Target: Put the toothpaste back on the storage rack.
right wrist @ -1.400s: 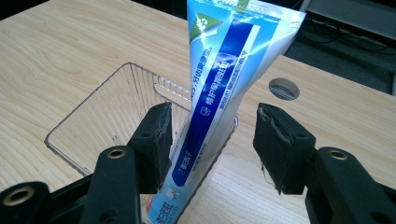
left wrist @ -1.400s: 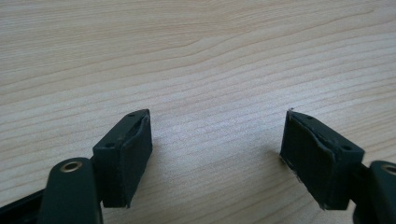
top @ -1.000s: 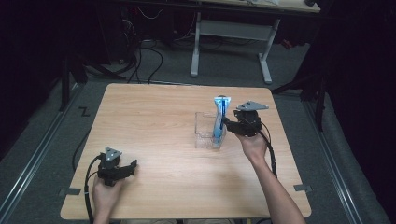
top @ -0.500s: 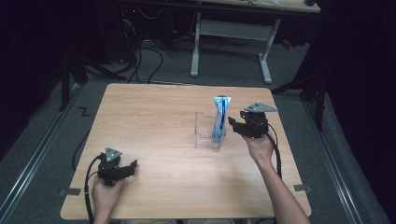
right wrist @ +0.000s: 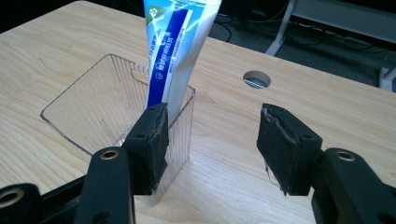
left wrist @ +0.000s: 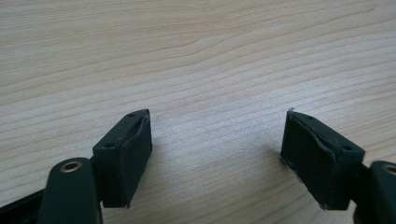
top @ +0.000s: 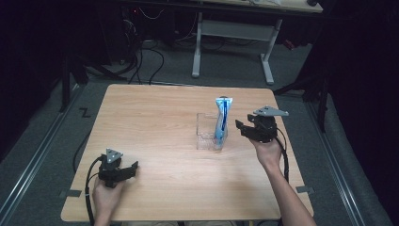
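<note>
A blue and white tube [top: 221, 120] [right wrist: 177, 49] stands upright in a clear plastic holder [top: 207, 132] [right wrist: 100, 105] right of the table's middle. My right gripper [top: 240, 126] [right wrist: 212, 135] hovers just right of the holder, open, with nothing between its jaws. Near the front left corner my left gripper [top: 131, 168] [left wrist: 217, 154] rests low over bare wood, open and holding nothing.
The wooden table [top: 155, 127] has a round cable hole [right wrist: 256, 79] beyond the holder. Behind the table stand a white desk frame [top: 233, 33] and loose cables [top: 146, 61] on the grey floor.
My right gripper has drawn back to the right, away from the tube and holder. The left gripper has stayed put.
</note>
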